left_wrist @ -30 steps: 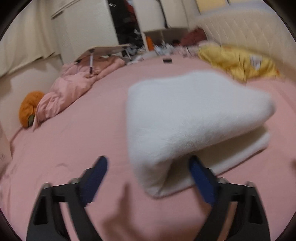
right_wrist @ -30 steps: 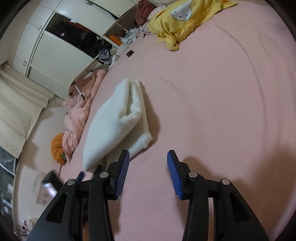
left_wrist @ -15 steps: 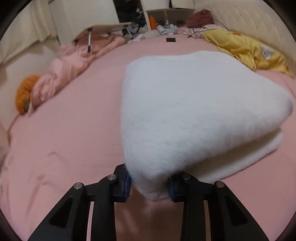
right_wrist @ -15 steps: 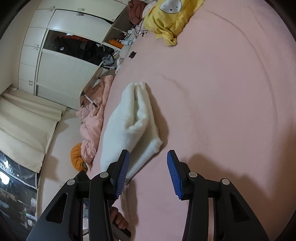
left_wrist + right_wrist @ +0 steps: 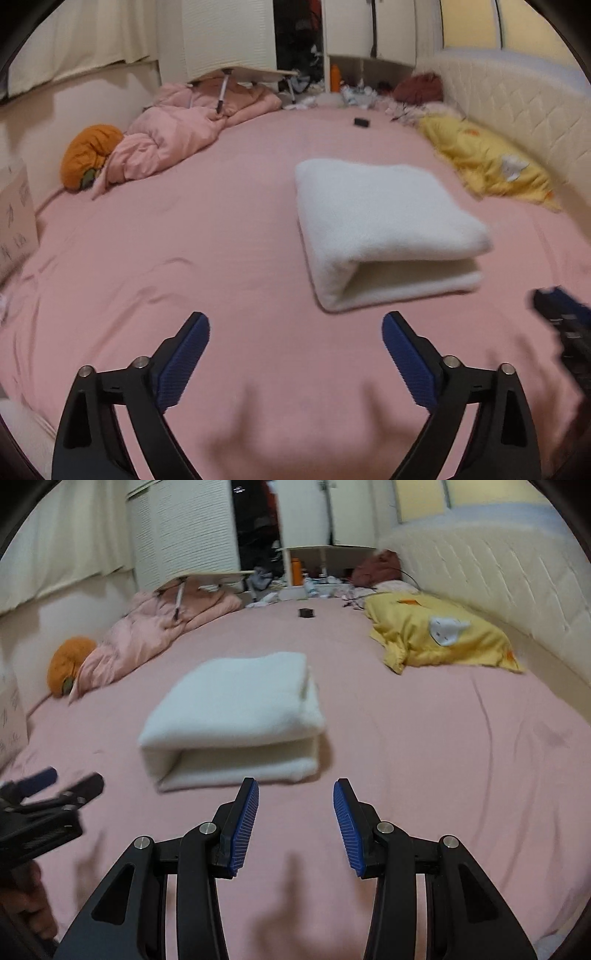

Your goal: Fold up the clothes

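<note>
The white garment [image 5: 384, 229] lay folded on the pink sheet [image 5: 184, 258], centre right of the left view, free of both tools. The left gripper [image 5: 295, 354] was spreading its jaws with nothing between them; the right gripper [image 5: 295, 823] stood part open, empty too. Best now to draw both straight back, not snagging the near edge. The yellow pillow [image 5: 436, 635] upper right and the pink duvet [image 5: 177, 136] upper left sat well clear.

White fleece garment [image 5: 380, 218], folded flat, on pink bed sheet [image 5: 184, 258], untouched.
</note>
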